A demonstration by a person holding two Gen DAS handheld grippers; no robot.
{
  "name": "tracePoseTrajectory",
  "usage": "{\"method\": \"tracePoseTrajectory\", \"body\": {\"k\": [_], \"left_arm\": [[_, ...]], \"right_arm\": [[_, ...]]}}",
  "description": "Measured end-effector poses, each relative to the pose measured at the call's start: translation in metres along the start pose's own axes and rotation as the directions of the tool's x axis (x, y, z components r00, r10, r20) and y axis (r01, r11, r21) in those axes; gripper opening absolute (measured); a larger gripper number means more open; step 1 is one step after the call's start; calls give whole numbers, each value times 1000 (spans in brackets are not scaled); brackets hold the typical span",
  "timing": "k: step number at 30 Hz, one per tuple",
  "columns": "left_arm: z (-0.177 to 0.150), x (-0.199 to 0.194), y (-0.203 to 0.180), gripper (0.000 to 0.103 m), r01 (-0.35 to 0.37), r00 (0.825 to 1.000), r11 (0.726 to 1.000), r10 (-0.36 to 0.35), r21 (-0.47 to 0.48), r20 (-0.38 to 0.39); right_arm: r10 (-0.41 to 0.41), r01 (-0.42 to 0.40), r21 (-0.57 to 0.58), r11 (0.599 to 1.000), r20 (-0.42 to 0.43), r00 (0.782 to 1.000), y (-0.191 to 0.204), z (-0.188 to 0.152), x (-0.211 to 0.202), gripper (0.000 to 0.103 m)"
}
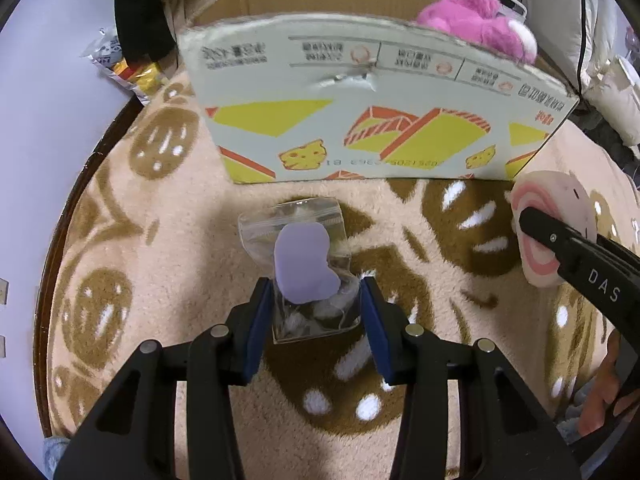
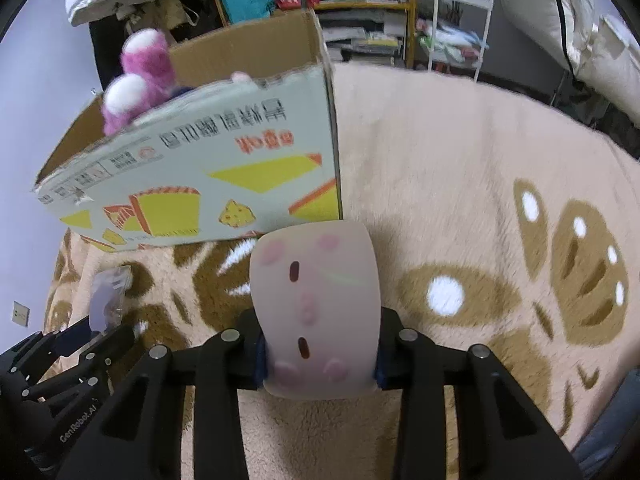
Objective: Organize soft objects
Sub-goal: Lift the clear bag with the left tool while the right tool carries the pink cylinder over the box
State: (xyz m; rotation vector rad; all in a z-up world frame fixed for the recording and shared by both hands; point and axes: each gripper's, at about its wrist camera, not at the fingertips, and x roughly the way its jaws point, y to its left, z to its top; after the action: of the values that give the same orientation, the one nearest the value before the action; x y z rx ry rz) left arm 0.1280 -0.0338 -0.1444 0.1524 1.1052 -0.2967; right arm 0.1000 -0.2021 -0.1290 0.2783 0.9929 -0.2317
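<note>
My left gripper is shut on a clear zip bag that holds a soft lilac bean-shaped piece; the bag hangs just above the rug. My right gripper is shut on a pale pink squishy toy with pink spots and two dark slits, also seen at the right of the left wrist view as the squishy toy. Ahead stands an open cardboard box, printed with yellow cheese shapes. A pink plush toy pokes over its rim. The box is up and left in the right wrist view.
A beige rug with brown face patterns covers the floor. Snack packets lie left of the box. Shelves with clutter and a white frame stand behind; bedding is at the right. A hand shows at the right.
</note>
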Motion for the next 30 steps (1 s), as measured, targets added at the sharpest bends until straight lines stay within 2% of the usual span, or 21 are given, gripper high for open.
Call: {"method": "tracePoseTrajectory", "body": {"k": [6,13,18,21,27,30], "left_arm": [[-7,-34,-3,43,-5,998,1000,4,11,70],[-10,-79,-20,43,-35,982,999,27,37,189],[-4,-101,-16,43,-74,958,997,60,39,279],[2,-112,-12,43,-71,943,996,50,50,329],[15,-137,-15,43,-100,898,992,57,77,437],[24,-141,-11,43,-77,891,995,44,56,451]], "right_arm": [[15,-12,-25,1000,126,992,6,5,-30,34],[36,-11,-87,996,285,958,21,12,-74,32],[94,-57,-106,993,382,919,27,20,-107,32],[124,-81,-117,990,429,895,31,24,-122,32],[141,-89,-130,987,472,870,34,42,-133,32],[131,-60,-155,986,501,856,34,56,-136,32]]}}
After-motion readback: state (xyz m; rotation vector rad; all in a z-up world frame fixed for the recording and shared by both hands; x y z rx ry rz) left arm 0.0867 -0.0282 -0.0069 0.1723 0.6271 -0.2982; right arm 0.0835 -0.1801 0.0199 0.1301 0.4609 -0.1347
